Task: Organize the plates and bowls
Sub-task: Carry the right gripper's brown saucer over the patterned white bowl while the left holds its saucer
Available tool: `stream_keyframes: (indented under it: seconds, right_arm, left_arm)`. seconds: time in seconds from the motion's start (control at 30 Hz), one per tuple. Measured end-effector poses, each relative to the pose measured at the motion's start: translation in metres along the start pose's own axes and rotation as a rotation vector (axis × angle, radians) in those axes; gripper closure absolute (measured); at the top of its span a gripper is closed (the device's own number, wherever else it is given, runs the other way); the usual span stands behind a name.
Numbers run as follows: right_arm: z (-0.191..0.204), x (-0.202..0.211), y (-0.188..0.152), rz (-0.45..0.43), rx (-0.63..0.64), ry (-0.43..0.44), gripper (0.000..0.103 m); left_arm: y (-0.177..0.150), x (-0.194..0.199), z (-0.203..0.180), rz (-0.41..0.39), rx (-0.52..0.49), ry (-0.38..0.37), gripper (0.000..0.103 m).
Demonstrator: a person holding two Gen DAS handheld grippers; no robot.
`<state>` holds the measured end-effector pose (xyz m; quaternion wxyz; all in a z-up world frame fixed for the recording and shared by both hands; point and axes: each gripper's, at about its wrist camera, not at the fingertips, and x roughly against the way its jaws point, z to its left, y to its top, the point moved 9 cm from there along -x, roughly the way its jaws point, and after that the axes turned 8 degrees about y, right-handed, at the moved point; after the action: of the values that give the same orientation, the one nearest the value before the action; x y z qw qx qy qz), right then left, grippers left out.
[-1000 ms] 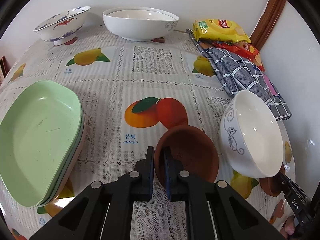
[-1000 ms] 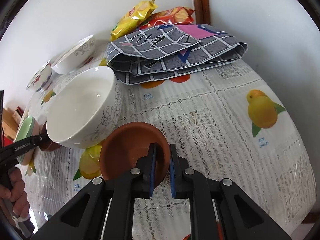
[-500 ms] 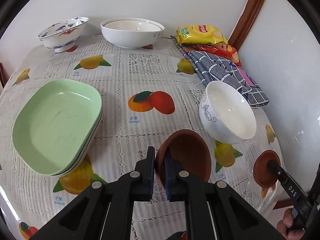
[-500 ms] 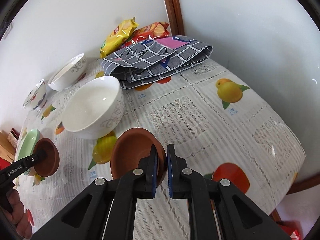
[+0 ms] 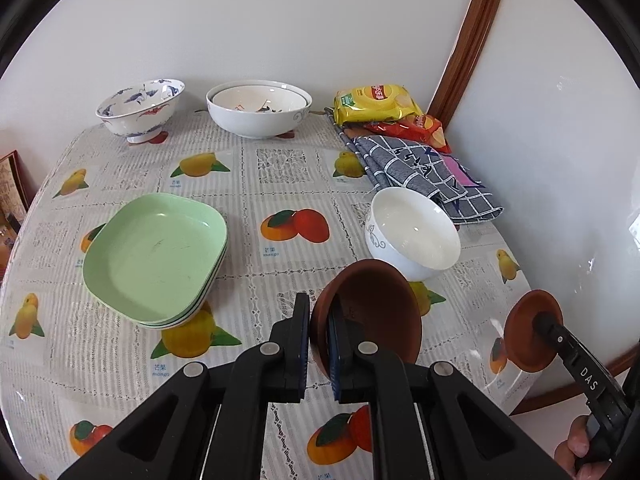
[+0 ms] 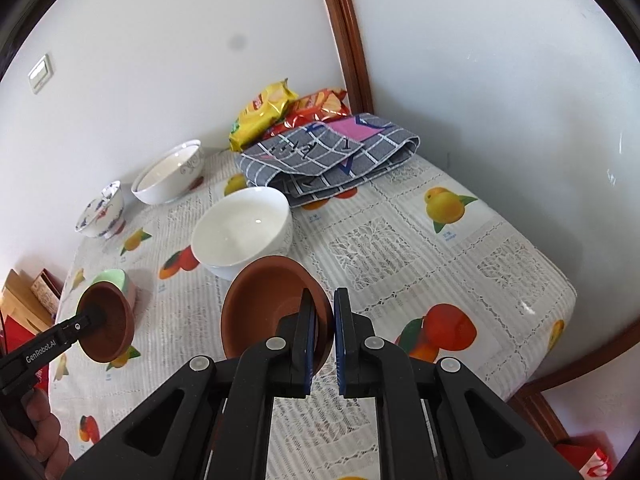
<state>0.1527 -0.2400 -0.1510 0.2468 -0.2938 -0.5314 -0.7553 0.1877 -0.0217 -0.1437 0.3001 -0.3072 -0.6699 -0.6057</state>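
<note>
My left gripper [image 5: 319, 322] is shut on the rim of a brown bowl [image 5: 376, 312] and holds it above the table. My right gripper [image 6: 325, 320] is shut on the rim of a second brown bowl [image 6: 266, 304], also held in the air. Each held bowl shows in the other view: the right one [image 5: 528, 336] and the left one [image 6: 108, 326]. A plain white bowl [image 5: 414, 232] stands on the table between them. Stacked green plates [image 5: 156, 256] lie at the left. A blue-patterned bowl [image 5: 140, 110] and nested white bowls [image 5: 258, 110] stand at the back.
A folded grey checked cloth [image 5: 424, 172] and yellow and red snack bags [image 5: 376, 104] lie at the back right by the wall corner. The fruit-print tablecloth [image 5: 280, 172] covers the table. The table's front right edge [image 6: 556, 320] drops off near a wooden frame.
Both grippers have risen and pulled back with their brown bowls, so more of the table shows. The white bowl and the plates have stayed in place.
</note>
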Motion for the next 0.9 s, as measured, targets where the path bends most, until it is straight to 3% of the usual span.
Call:
stream_keyframes:
  seconds: [0.57,0.9]
  right_arm:
    - [0.027,0.040,0.027,-0.062,0.025,-0.001,0.094]
    - [0.035,0.044,0.055,-0.091,0.036,-0.002,0.094]
  left_arm:
    - [0.020,0.038,-0.006,-0.046,-0.027,-0.007,0.095]
    - [0.048,0.034,-0.021,-0.056,-0.039,-0.016,0.095]
